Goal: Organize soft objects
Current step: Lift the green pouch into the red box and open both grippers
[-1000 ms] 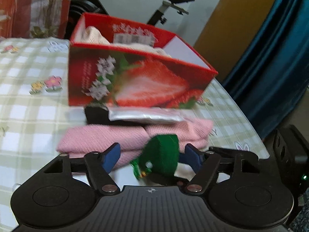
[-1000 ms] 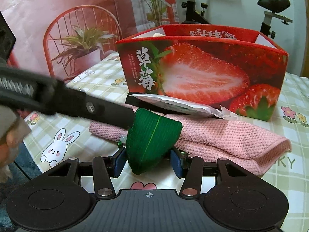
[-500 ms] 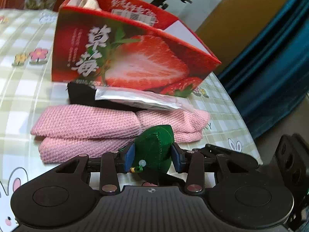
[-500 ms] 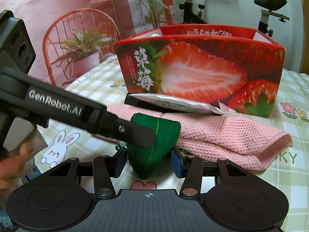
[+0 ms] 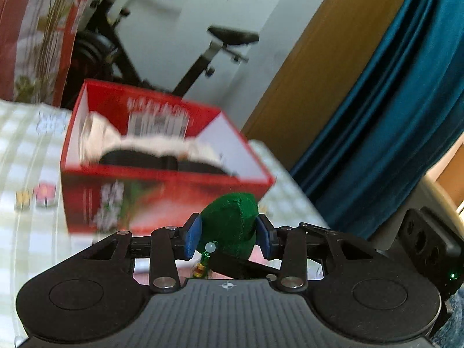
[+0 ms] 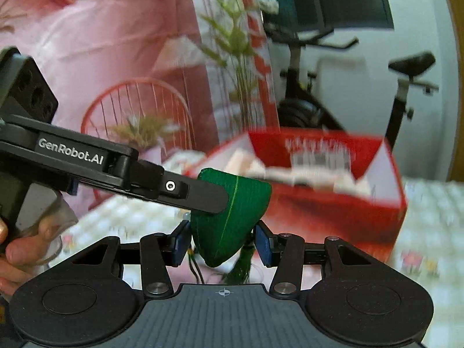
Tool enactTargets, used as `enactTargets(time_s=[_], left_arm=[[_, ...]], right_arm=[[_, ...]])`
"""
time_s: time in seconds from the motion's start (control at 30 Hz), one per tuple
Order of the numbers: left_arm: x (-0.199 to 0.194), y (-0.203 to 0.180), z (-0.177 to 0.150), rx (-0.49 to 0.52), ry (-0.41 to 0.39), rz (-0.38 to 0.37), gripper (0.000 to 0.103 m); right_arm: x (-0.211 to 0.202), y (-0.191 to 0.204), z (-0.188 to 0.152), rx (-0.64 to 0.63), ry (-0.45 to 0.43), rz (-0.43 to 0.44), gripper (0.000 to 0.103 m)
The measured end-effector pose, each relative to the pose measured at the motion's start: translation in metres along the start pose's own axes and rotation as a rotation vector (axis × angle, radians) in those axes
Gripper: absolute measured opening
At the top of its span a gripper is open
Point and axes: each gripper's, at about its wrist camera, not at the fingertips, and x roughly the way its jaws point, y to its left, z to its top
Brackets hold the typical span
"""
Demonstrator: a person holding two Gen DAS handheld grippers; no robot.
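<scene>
Both claws, left gripper (image 5: 228, 239) and right gripper (image 6: 223, 242), squeeze one green stuffed toy (image 6: 229, 217) above the checked table (image 5: 17, 174), near the red box (image 5: 162, 185).

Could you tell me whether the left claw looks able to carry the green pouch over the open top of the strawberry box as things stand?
Probably yes. The left claw grips the green pouch just short of the strawberry box, whose top is open. The right claw also clamps the pouch, so both must travel together.
</scene>
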Motion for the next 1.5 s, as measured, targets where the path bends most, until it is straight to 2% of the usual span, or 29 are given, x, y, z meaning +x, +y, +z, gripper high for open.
enactTargets(time_s=[0.43,0.8,0.97,1.2,1.5], left_arm=[[-0.01,-0.021,0.08,0.086,-0.187,-0.011,0.042],[-0.005,-0.019,0.117,0.113,-0.309,-0.013,0.042],[0.011,-0.01,0.115,0.097,-0.276,0.008,0.042],[0.048,0.012,0.101,0.063,-0.177,0.031,0.043],[0.095,0.032,0.089,0.035,-0.064,0.037,0.043]], right_arm=[[0.007,-0.014,0.099,-0.139,-0.175,-0.014,0.044],[0.028,-0.02,0.145,-0.228,-0.269,-0.021,0.045],[0.048,-0.031,0.14,-0.202,-0.235,-0.024,0.045],[0.074,-0.056,0.104,-0.102,-0.165,-0.022,0.046],[0.102,-0.083,0.06,0.002,-0.079,-0.098,0.047]])
